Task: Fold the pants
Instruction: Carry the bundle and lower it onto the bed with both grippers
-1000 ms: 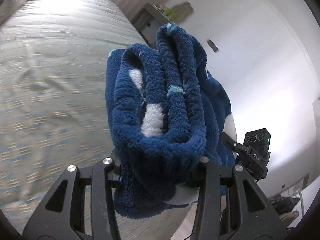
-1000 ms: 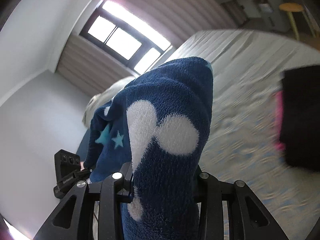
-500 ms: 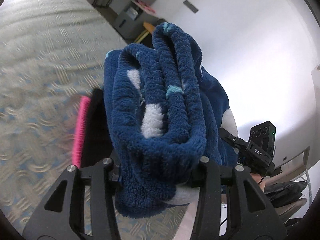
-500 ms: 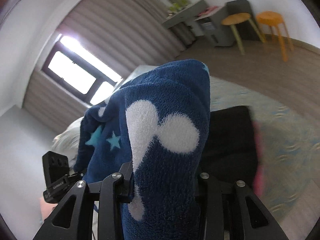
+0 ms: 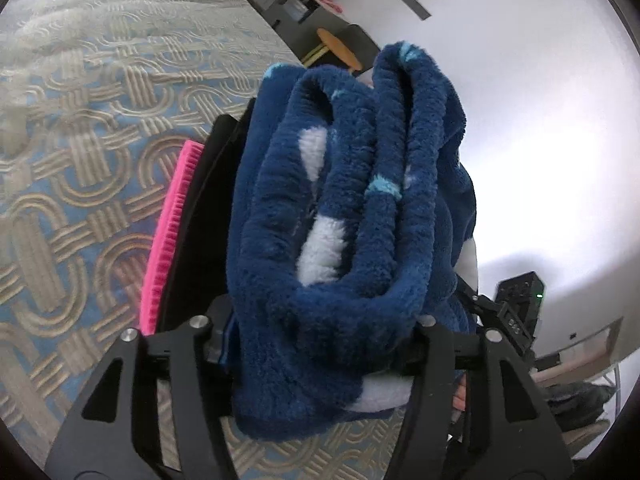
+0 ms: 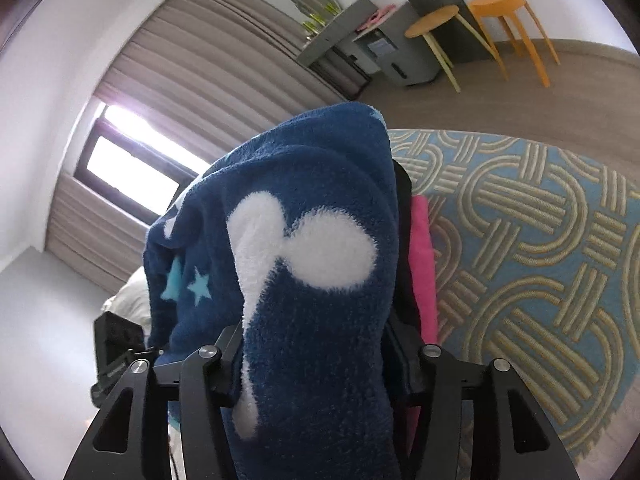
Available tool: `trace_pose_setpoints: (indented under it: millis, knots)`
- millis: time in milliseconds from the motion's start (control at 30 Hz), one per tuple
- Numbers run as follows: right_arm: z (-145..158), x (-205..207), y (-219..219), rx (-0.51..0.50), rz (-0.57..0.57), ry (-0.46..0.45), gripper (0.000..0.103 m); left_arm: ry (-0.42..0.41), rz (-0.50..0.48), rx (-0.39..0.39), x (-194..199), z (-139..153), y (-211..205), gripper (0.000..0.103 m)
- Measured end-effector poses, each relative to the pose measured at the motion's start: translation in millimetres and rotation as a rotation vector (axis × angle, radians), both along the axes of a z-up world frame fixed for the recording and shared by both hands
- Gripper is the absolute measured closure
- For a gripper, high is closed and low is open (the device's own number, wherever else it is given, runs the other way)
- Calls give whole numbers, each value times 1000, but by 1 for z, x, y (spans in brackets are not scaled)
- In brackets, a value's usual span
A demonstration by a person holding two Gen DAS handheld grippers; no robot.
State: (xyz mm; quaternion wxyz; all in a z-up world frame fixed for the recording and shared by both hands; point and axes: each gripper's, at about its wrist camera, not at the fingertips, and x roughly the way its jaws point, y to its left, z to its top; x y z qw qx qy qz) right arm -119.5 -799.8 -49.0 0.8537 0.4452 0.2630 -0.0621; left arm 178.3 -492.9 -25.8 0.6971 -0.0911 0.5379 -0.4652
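Observation:
The folded blue fleece pants [image 5: 340,220] with white and light-blue shapes fill the left wrist view. My left gripper [image 5: 320,340] has its jaws opening, and the thick bundle still fills the space between them and presses both pads. In the right wrist view the pants [image 6: 300,220] stand between the fingers of my right gripper [image 6: 320,360]. Its jaws are opening too, and a dark gap shows beside its right finger. Under the pants lies a black garment [image 5: 200,208] with pink trim [image 6: 422,264]. The lower end of the pants is hidden.
A bedspread [image 5: 80,160] with a blue and beige knot pattern [image 6: 520,240] lies below. Beyond the bed edge are a wood floor, a tan stool [image 6: 432,20], an orange stool [image 6: 500,0], a grey desk [image 6: 340,20] and a curtained window [image 6: 132,168].
Both grippers carried the pants down across the bed to above the black and pink garment. Their fingers now stand wider apart, the right pair more so.

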Motion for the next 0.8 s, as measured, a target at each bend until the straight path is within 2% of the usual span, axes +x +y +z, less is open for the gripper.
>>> trace_pose_setpoints:
  millis: [100, 167, 200, 267, 300, 333, 367, 400, 467, 533, 600, 667, 733, 800]
  knots:
    - [28, -10, 3, -77, -54, 60, 36, -88, 31, 27, -13, 34, 6, 43]
    - [56, -26, 9, -167, -118, 42, 36, -141, 34, -29, -24, 67, 12, 45]
    - [67, -32, 12, -192, -147, 36, 34, -157, 25, -58, -28, 81, 14, 47]
    - [90, -44, 17, -216, -199, -20, 35, -207, 10, -112, -39, 110, 13, 62]
    - [99, -48, 20, -232, -205, -64, 44, -243, -9, -131, -48, 121, 9, 76]
    - [109, -49, 25, -264, -201, -87, 58, -296, -43, -135, -58, 132, 0, 80]
    - [119, -44, 31, -323, -197, -69, 93, -353, -74, -115, -68, 137, -15, 82]
    - [125, -36, 37, -377, -199, -46, 97, -382, -86, -95, -70, 139, -23, 83]
    - [127, -24, 44, -400, -207, -32, 98, -373, -84, -82, -78, 141, -34, 83]
    - [120, -14, 45, -359, -212, -4, 98, -378, -20, -91, -80, 146, -24, 83]
    - [110, -1, 43, -277, -192, -8, 96, -452, 87, -72, -78, 157, -11, 83]
    - [97, 5, 41, -241, -181, -3, 96, -519, 181, -84, -76, 171, 9, 82]
    - [85, 8, 41, -223, -168, 5, 95, -607, 264, -62, -77, 185, 25, 82]
    - [68, 8, 38, -177, -152, 10, 95, -636, 290, -101, -78, 193, 33, 82]
